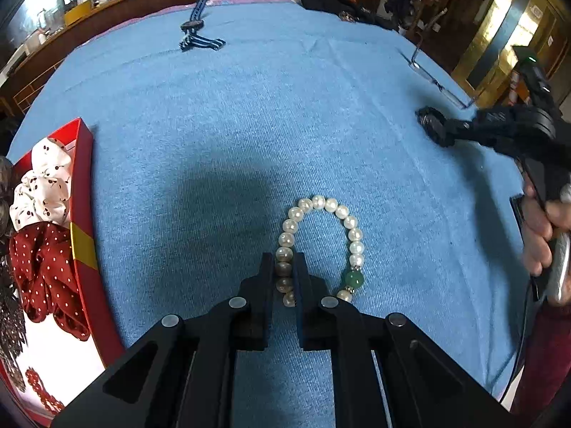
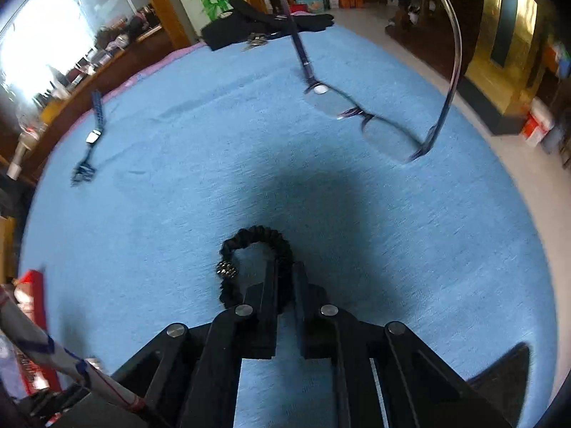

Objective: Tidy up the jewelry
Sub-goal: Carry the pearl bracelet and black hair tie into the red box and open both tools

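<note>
A pearl bracelet (image 1: pixel 335 210) with one green bead lies on the blue cloth (image 1: pixel 249 125). My left gripper (image 1: pixel 284 267) is shut on the pearl bracelet's left strand. My right gripper (image 2: pixel 285 274) is shut on a black braided bracelet (image 2: pixel 257 235) with a metal bead, held above the cloth; it also shows at the right of the left wrist view (image 1: pixel 433 128). A red box (image 1: pixel 84 214) at the left holds a white scrunchie (image 1: pixel 43 185), a red dotted scrunchie (image 1: pixel 46 271) and red beads.
A blue striped watch strap (image 1: pixel 196 25) lies at the far side of the cloth. A pair of glasses (image 2: pixel 374 121) stands at the far right. Black clothing and keys (image 2: pixel 264 21) lie at the far edge. The table edge runs close on the right.
</note>
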Available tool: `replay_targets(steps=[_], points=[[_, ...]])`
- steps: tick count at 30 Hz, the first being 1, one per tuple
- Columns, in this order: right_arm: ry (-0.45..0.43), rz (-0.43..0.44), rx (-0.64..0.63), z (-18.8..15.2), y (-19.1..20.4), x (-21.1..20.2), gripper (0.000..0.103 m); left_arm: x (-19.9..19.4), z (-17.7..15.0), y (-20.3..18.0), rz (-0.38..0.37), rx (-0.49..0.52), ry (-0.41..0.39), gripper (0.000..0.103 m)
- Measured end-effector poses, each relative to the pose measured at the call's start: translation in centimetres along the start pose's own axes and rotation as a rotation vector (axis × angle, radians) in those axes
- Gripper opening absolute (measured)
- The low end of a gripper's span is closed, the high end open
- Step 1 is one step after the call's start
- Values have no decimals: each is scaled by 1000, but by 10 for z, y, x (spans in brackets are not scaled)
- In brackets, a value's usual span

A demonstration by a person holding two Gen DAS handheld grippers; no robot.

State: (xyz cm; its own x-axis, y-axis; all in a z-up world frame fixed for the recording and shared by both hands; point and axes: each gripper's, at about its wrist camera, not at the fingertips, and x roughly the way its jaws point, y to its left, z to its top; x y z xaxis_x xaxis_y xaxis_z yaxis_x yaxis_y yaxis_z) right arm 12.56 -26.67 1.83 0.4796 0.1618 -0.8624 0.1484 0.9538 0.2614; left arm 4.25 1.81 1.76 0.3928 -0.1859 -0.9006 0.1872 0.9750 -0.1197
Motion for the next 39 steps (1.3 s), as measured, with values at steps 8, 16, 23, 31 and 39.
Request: replay_targets(steps=[8,16,23,31,39], points=[[-116,175,-76,-54,31,-72,8,-23,-7,-2,-56,-19,-68,9],[-148,272,-165,-93,73,-102,8,-63,-16,-9,-70,5,-145,9],[-151,300,-205,-111,91,-111,8,-90,-27,-6,-34,26,-206,9],[-149,312,-267,-124,116,-115,8,-101,-40,1,40,32,-254,9],[-143,310,-307,-132,136,-116,8,-118,-53,6,89,42,-323,9]])
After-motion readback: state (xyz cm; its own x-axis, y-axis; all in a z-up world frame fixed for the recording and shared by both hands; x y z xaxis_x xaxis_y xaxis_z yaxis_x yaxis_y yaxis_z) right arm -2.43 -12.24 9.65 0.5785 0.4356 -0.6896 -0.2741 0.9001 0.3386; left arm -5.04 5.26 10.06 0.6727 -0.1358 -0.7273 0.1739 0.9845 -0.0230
